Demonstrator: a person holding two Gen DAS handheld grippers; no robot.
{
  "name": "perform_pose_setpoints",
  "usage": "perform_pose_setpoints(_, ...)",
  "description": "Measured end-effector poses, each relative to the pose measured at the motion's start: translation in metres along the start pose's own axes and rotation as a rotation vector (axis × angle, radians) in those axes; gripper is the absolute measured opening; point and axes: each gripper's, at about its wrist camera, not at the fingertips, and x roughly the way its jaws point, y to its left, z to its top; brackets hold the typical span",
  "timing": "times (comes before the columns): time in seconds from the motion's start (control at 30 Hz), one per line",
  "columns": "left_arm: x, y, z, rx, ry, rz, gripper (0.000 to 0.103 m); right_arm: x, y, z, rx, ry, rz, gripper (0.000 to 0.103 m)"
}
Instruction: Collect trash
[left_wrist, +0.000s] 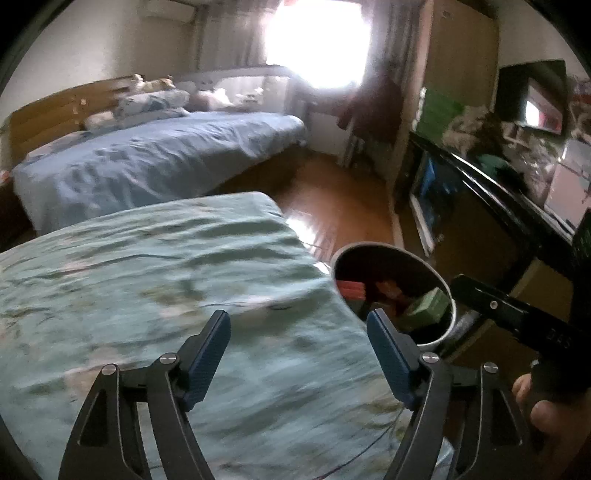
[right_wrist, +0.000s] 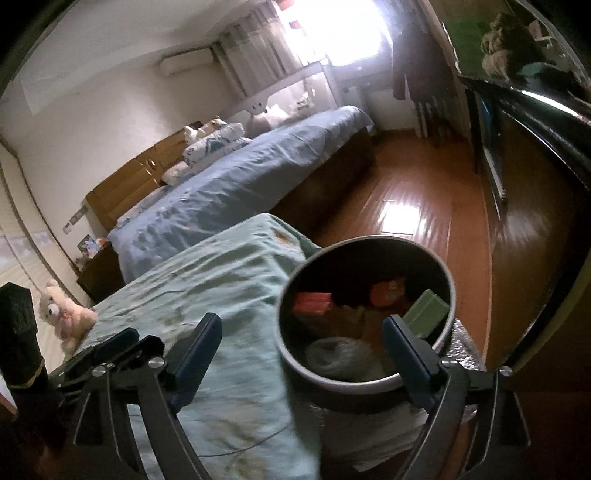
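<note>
Left tool wide open, nothing between the pads, hovering over the green-sheeted bed. Right tool also spread wide and empty, right finger overlapping the near rim of the trash bin, left finger over the green sheet. Bin standing at the bed's corner, just beside the mattress edge, open top. Inside: white crumpled wad nearest, green box against the right wall, red packet and orange packet further back. Stuffed bear on the bed's left edge. Beyond that, wooden floor, then a second bed in blue sheets with pillows at a wooden headboard. Dark cabinet along the right wall. Bright window at the far end, blown out.
</note>
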Motion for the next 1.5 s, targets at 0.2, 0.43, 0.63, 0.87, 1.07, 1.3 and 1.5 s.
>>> perform_pose_setpoints(0.2, -0.043, 0.026, -0.007, -0.066, -0.073, 0.074, 0.079, -0.011, 0.037, 0.0, -0.077, -0.064, 0.006, 0.095)
perform_pose_setpoints(0.43, -0.087, 0.032, -0.009, -0.06, -0.193, 0.177, 0.095, -0.032, 0.082, 0.008, -0.218, -0.182, -0.009, 0.102)
perform_pose_setpoints(0.63, -0.109, 0.025, -0.023, -0.044, -0.282, 0.284, 0.102, -0.035, 0.102, 0.006, -0.308, -0.276, -0.034, 0.103)
perform_pose_setpoints(0.87, -0.1, 0.017, -0.03, -0.035, -0.288, 0.331, 0.102, -0.014, 0.104, -0.002, -0.306, -0.232, -0.029, 0.103)
perform_pose_setpoints(1.07, -0.097, 0.017, -0.027, -0.034, -0.289, 0.336, 0.102, -0.011, 0.103, -0.002, -0.301, -0.213, -0.019, 0.103)
perform_pose_setpoints(1.3, -0.093, 0.022, -0.023, -0.046, -0.282, 0.332, 0.102, -0.009, 0.099, 0.001, -0.289, -0.197, -0.007, 0.103)
perform_pose_setpoints(1.5, -0.092, 0.024, -0.022, -0.043, -0.283, 0.328, 0.102, -0.008, 0.098, 0.001, -0.283, -0.186, -0.004, 0.103)
